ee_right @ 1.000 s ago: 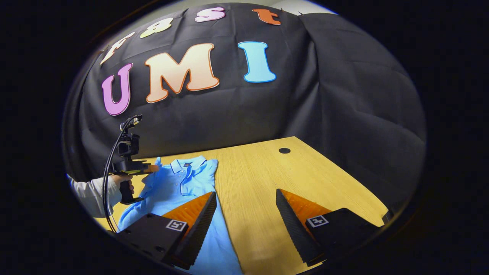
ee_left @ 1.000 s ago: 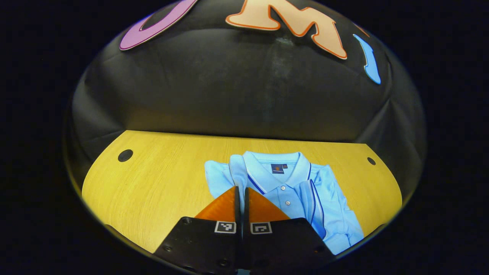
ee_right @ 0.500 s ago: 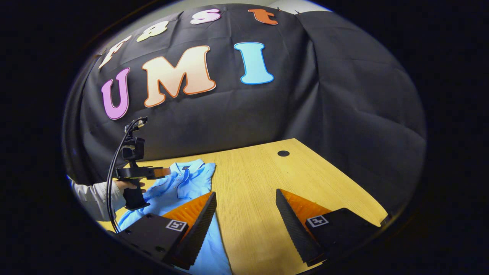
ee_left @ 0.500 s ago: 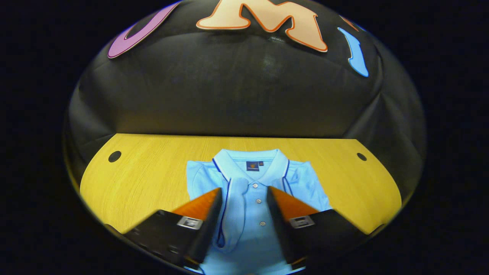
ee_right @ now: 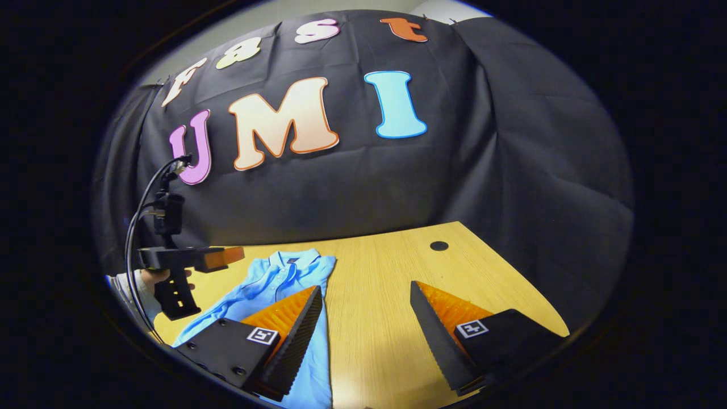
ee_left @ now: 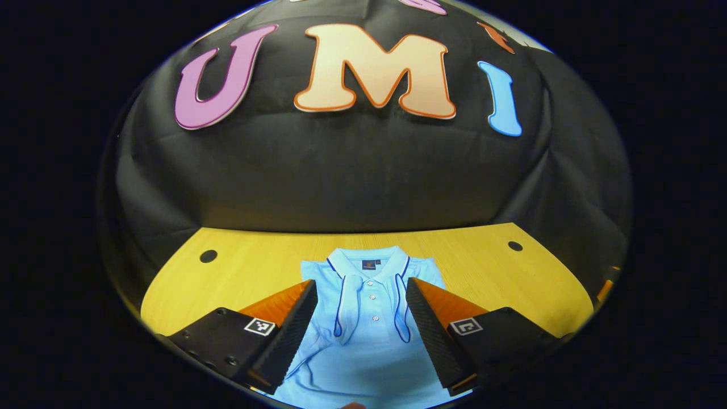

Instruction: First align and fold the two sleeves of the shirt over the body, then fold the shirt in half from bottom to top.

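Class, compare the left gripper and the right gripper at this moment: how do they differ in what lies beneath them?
The left gripper hangs over the shirt, buttons between its fingers; the right gripper is over bare table, the shirt beside one finger. Both are open and hold nothing.

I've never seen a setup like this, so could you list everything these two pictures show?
Shirt: one, light blue polo with dark piping, flat on the table, both sleeves folded over its front.
Table: one, yellow wood, two dark round holes.
Booth wall: black cloth, behind the table.
Left gripper: open, above the shirt.
Right gripper: open, over the table by the shirt's edge.
Hand: one, pale sleeve, holding the left gripper's handle.
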The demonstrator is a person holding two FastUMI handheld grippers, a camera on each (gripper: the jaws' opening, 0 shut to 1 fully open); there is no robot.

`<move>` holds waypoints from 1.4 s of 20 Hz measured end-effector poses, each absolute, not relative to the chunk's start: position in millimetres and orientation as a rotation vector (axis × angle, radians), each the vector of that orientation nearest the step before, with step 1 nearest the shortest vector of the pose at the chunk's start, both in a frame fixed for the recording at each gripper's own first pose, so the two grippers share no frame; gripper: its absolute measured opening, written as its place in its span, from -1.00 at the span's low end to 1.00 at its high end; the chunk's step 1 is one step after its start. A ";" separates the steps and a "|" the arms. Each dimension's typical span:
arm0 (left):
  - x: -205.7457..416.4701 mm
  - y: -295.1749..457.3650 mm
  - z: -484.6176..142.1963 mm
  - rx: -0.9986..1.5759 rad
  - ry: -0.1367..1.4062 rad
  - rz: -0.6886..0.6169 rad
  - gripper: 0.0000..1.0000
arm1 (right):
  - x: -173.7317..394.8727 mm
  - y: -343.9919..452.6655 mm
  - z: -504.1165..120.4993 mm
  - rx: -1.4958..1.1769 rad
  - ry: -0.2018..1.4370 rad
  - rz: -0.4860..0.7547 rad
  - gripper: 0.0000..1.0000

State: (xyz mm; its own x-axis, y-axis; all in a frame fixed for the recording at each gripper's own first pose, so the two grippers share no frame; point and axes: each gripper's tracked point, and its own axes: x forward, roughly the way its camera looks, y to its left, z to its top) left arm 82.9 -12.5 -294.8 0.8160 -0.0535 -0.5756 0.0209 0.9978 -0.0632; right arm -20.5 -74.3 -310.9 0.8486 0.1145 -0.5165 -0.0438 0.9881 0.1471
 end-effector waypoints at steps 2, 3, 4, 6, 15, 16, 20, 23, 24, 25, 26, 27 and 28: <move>64.6 -9.6 -278.4 -0.048 0.595 -0.029 0.89 | -21.2 -81.6 -310.6 0.109 0.541 0.084 0.95; 55.9 -5.4 -270.4 -0.041 0.587 -0.023 0.91 | -23.2 -83.0 -310.3 0.091 0.535 0.092 0.95; 49.2 -1.9 -264.0 -0.034 0.580 -0.019 0.90 | -26.6 -82.5 -310.8 0.078 0.537 0.099 0.95; 30.6 2.6 -252.1 -0.026 0.569 -0.023 0.89 | -35.7 -78.1 -307.7 0.075 0.535 0.103 0.96; -92.9 40.5 -236.4 0.060 0.568 -0.108 0.87 | -116.3 -50.6 -303.5 0.008 0.556 0.073 0.95; -105.8 47.6 -240.2 0.066 0.581 -0.109 0.87 | -126.6 -44.5 -301.8 0.014 0.558 0.074 0.96; -153.0 67.3 -260.4 0.024 0.642 -0.102 0.87 | -164.5 -24.0 -312.0 -0.001 0.597 0.086 0.96; -187.4 73.8 -284.8 0.008 0.704 -0.113 0.88 | -197.4 -7.5 -327.1 -0.011 0.647 0.094 0.96; -198.2 75.2 -294.8 0.018 0.727 -0.120 0.88 | -208.8 -3.3 -335.8 -0.013 0.673 0.099 0.96; -208.4 74.6 -304.6 0.028 0.756 -0.134 0.88 | -219.8 1.4 -345.9 -0.019 0.701 0.103 0.87; -218.4 74.0 -314.0 0.027 0.779 -0.144 0.88 | -230.7 3.1 -356.6 -0.034 0.737 0.103 0.87; -222.0 72.6 -315.2 0.023 0.800 -0.146 0.88 | -242.2 4.9 -367.2 -0.046 0.773 0.105 0.87; -228.7 75.6 -323.5 0.025 0.817 -0.137 0.88 | -250.0 6.8 -375.9 -0.052 0.801 0.107 0.87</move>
